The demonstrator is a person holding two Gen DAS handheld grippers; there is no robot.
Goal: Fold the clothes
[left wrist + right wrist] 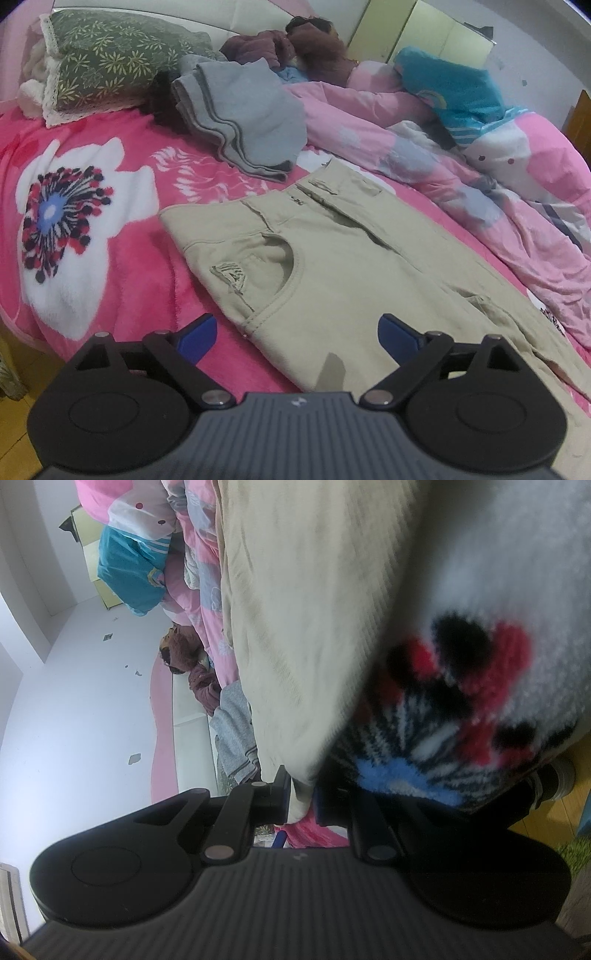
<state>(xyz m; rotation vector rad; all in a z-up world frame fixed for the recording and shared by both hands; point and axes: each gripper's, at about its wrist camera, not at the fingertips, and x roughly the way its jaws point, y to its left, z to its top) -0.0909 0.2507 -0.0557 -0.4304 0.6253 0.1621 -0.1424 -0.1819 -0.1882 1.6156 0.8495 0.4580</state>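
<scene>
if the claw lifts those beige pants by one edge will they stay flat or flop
Likely flop: the pants lie limp, creased, and drape from the right claw. Probably light, thin cloth. They may drag rather than slide on the fuzzy blanket.

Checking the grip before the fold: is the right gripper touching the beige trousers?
Touching. The right wrist view shows the right gripper shut on an edge of the beige cotton trousers, cloth pinched between its pads.
</scene>
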